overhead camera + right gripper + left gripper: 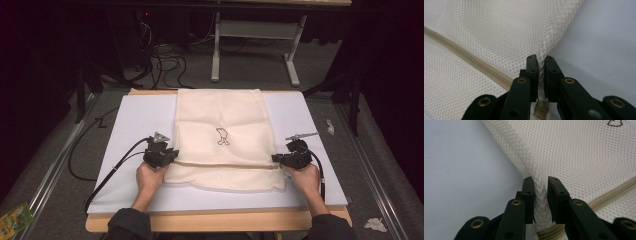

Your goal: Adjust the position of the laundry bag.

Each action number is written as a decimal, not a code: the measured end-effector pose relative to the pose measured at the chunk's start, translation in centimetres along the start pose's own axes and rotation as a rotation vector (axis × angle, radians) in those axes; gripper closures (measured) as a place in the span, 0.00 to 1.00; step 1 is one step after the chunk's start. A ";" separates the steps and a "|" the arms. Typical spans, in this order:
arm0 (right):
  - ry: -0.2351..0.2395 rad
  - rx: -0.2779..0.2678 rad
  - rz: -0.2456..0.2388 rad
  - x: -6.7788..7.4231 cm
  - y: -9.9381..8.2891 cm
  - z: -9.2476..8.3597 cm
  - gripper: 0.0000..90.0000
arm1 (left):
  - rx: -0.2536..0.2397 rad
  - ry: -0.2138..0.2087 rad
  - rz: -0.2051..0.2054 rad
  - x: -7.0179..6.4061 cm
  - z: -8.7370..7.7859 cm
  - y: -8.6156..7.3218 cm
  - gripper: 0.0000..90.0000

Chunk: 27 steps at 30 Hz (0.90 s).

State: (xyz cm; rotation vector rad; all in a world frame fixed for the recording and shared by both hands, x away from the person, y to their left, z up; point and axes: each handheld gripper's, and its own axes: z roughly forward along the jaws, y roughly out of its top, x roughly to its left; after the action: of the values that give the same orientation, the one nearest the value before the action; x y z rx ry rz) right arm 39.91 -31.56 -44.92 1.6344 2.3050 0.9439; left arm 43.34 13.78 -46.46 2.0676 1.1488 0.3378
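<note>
Two grippers sit at the side edges of a cream mesh laundry bag [220,135] that lies flat on the table [130,120], its far end reaching the table's far edge. From the high view, the fingertips of both are too small and dark to read, and the person's hands cover the rear of each gripper.

At the left gripper [161,154], its own view shows a bunched fold of the mesh [540,197] running up between the fingers [528,195]. The left finger touches the fold, while a narrow gap shows beside the right one, so the pinch looks loosened rather than tight. The zipper end [549,233] below is cut off by the frame.

At the right gripper [290,158], a thin pleat of the mesh [541,75] stands between the fingers [532,72], which stand close on either side of it; whether both pads press cannot be told. A beige zipper [474,62] crosses the bag, and its end [540,108] sits low between the fingers, partly hidden.

A small dark emblem [222,136] marks the bag's middle; its design is unreadable.
</note>
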 end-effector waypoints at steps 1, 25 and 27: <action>0.001 0.001 0.003 0.0 0.0 0.0 0.94 | -0.002 0.000 -0.002 0.0 0.0 0.0 0.83; 0.022 0.059 0.062 0.7 0.2 1.4 0.58 | 0.035 0.082 0.013 -0.9 0.9 -0.8 0.56; 0.029 0.060 0.062 0.7 0.0 1.3 0.58 | 0.028 0.090 0.009 -1.0 1.0 -0.9 0.56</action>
State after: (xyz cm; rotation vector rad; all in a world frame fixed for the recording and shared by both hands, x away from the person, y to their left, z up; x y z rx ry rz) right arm 40.26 -30.41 -45.74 1.7370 2.3357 0.9255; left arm 42.76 12.82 -47.63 2.1012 1.2044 0.4251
